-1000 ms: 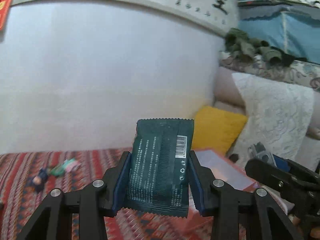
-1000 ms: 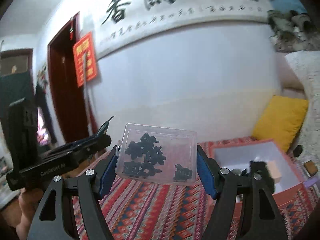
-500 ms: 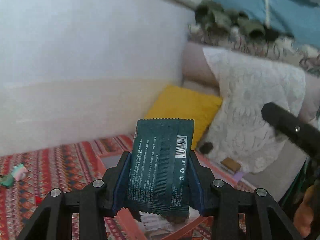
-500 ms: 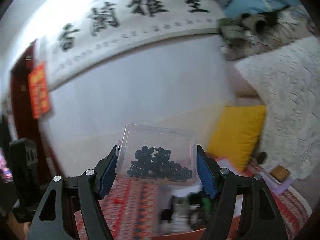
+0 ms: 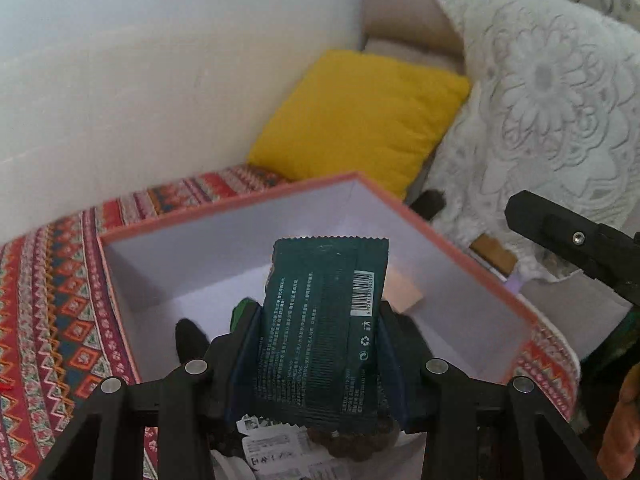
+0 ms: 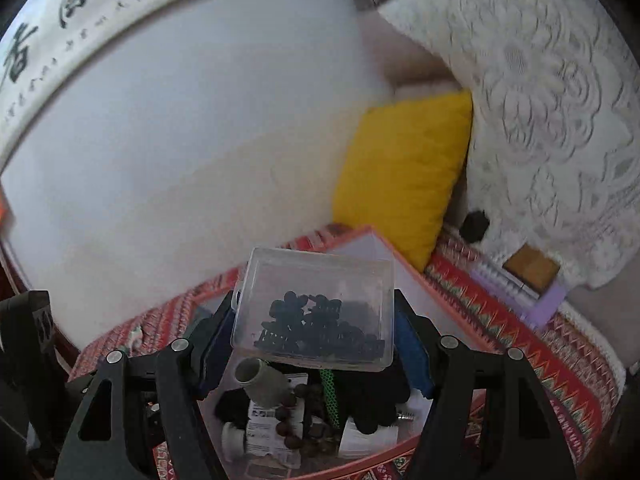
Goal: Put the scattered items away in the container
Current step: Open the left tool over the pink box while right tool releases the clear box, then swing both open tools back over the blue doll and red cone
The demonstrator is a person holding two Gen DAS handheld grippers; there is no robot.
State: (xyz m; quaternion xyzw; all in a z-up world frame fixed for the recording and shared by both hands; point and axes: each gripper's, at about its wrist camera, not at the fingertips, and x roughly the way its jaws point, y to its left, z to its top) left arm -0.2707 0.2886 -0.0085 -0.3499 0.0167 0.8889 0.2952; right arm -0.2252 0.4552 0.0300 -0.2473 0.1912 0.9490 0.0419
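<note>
My left gripper [image 5: 318,344] is shut on a dark green snack packet [image 5: 322,328], held upright over the open box. The box [image 5: 224,216] has a salmon-red rim and white inside walls, and sits on a patterned red cloth. My right gripper [image 6: 316,332] is shut on a clear plastic case of small black parts [image 6: 316,312], also above the box [image 6: 436,284]. Under the case lie several items in the box: a grey tube [image 6: 262,384], brown beads [image 6: 296,436], a black glove [image 6: 376,396], printed labels. The right gripper's arm [image 5: 576,244] shows at the left wrist view's right edge.
A yellow cushion [image 5: 360,116] leans at the wall behind the box, beside a white lace-covered sofa back [image 5: 540,100]. A small brown block [image 6: 530,266] on a lilac pad and a black object [image 6: 474,224] lie right of the box. A small wrapped item [image 6: 135,336] lies on the cloth at left.
Both grippers have swung right and tipped down, coming over the open box with their loads still held. The wall scroll and door have left view; the box's contents now show.
</note>
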